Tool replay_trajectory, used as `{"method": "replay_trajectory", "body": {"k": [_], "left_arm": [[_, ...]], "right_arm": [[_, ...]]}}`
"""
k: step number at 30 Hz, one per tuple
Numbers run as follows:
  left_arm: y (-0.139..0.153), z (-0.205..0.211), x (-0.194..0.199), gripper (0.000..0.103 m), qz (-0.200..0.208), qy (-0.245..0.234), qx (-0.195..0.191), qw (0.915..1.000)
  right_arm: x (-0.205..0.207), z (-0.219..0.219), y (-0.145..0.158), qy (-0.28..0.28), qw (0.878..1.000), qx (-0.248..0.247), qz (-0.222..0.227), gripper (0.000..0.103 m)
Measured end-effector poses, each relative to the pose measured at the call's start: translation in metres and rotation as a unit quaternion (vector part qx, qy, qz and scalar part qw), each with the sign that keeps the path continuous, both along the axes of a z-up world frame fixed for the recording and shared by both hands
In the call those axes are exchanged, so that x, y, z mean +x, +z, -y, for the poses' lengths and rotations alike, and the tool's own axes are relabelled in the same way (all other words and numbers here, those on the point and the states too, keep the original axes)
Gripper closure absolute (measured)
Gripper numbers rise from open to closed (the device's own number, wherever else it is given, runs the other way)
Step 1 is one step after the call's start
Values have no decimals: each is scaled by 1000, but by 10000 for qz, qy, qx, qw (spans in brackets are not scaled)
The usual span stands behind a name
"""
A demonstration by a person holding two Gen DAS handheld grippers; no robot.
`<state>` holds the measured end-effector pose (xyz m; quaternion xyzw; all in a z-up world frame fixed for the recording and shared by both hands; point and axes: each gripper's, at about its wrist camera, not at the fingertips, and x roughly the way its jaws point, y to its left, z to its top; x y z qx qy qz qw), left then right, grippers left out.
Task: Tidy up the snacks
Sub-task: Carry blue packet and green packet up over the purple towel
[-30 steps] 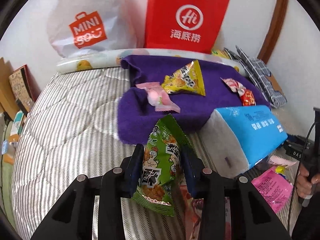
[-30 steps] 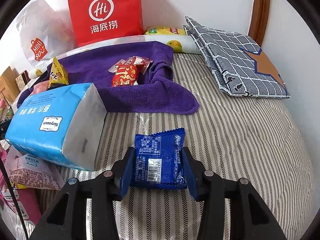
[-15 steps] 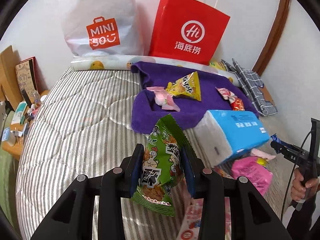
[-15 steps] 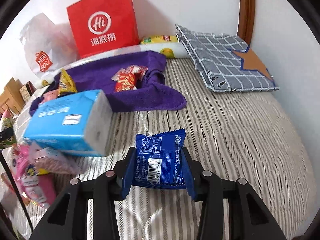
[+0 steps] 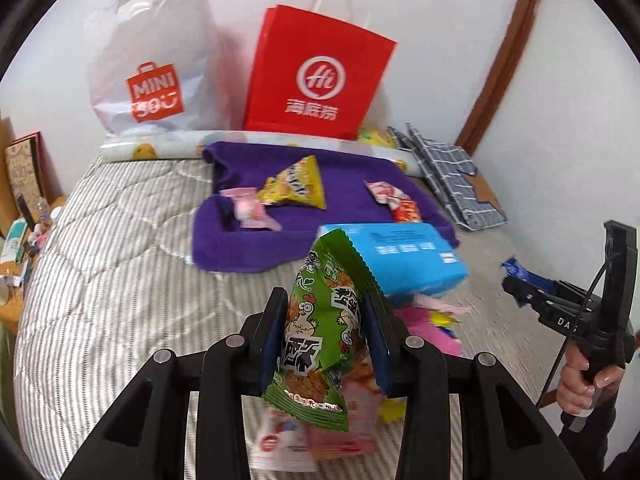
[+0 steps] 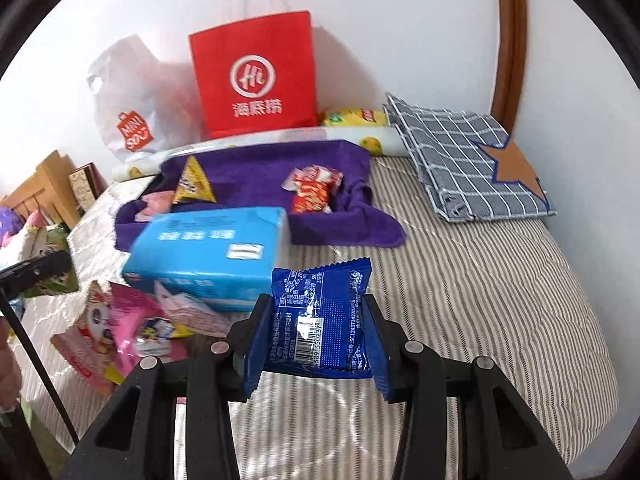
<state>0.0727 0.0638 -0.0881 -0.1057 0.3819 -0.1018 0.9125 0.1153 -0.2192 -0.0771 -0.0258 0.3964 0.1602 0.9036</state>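
your left gripper (image 5: 326, 344) has its jaws closed in on a green snack bag (image 5: 324, 332) with a cartoon chicken on it, pinched across the middle so the bag stands upright and tilts a little to the right, lifted clear of the striped bed cover (image 5: 120, 280). your right gripper (image 6: 316, 336) is clamped just as firmly on a flat blue snack packet (image 6: 320, 324), barcode side facing the camera, held above the same striped cover (image 6: 480, 300). ahead of both tools lies a purple towel (image 5: 312, 208) spread near the head of the bed, and on it you have a yellow triangular packet (image 5: 298, 184), a pink wrapped sweet (image 5: 250, 210) touching it on the left, and a red-and-white packet (image 5: 394, 198) well apart on the right. a light blue tissue pack (image 6: 208, 252) sits at the near edge of the towel, and just beside it on your left, in the right wrist view, a loose heap of pink snack bags (image 6: 132, 328) lies on the cover. a red paper bag (image 5: 320, 76) and a white plastic shopping bag (image 5: 156, 60) lean against the wall behind the towel. a grey checked cloth (image 6: 464, 160) with a brown star patch lies folded at the right of the towel.
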Motion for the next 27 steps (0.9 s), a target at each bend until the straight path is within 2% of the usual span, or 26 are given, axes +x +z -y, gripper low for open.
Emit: {"method": "replay_trajectory", "body": {"k": [8, 14, 22, 27], "left_arm": [[9, 35, 16, 65, 71, -348, 7, 9994], [25, 51, 44, 65, 243, -433, 91, 9987], [52, 42, 87, 65, 604, -183, 270, 9976], [59, 31, 117, 65, 820, 106, 553, 9950]], "right_arm": [[11, -14, 12, 183, 9995, 238, 32, 62], [32, -23, 26, 254, 9989, 326, 216, 62], [88, -37, 41, 204, 9986, 318, 364, 62], [132, -55, 47, 217, 9987, 246, 379, 62]]}}
